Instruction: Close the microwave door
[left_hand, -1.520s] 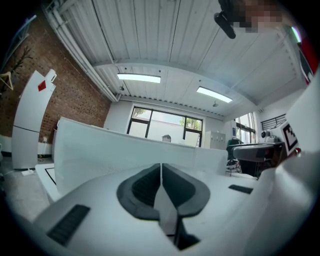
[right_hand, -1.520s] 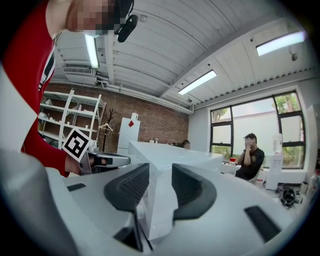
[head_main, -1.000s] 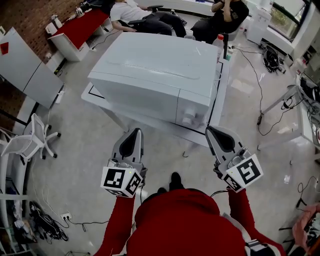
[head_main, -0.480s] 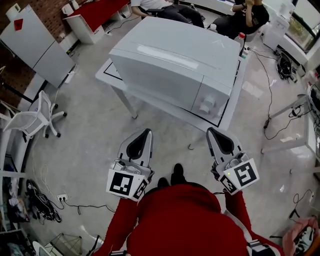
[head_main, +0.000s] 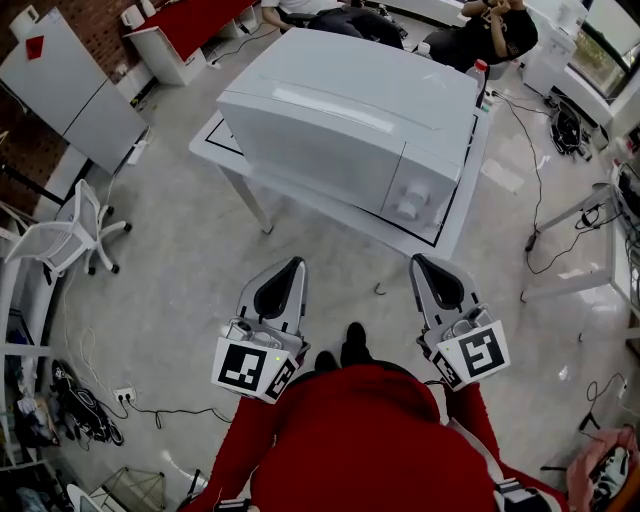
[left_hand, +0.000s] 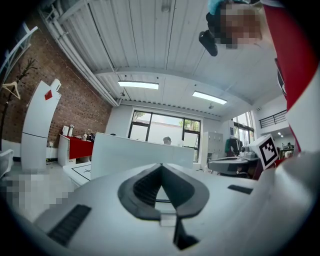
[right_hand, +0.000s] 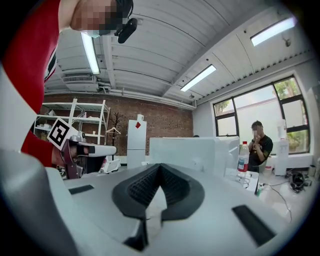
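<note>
The white microwave (head_main: 340, 130) stands on a white table (head_main: 452, 205), its door (head_main: 310, 160) flush with the front, beside the knob panel (head_main: 415, 195). My left gripper (head_main: 293, 264) and right gripper (head_main: 418, 261) hover over the floor just in front of the table, apart from the microwave. Both point level at it, shut and holding nothing. The left gripper view has the microwave (left_hand: 140, 155) beyond the closed left gripper (left_hand: 161, 165). It is also ahead of the right gripper (right_hand: 160, 166) in the right gripper view, as a white box (right_hand: 190, 152).
A red-capped bottle (head_main: 479, 75) stands at the table's far right corner. Seated people (head_main: 490, 30) are behind the table. A white chair (head_main: 70, 235) and a white cabinet (head_main: 70, 95) stand at left. Cables (head_main: 545, 230) and another table (head_main: 610, 280) lie to the right.
Both grippers have drawn back a little from the table's front edge and the head view has shifted. The jaws stayed shut and the microwave door looks the same.
</note>
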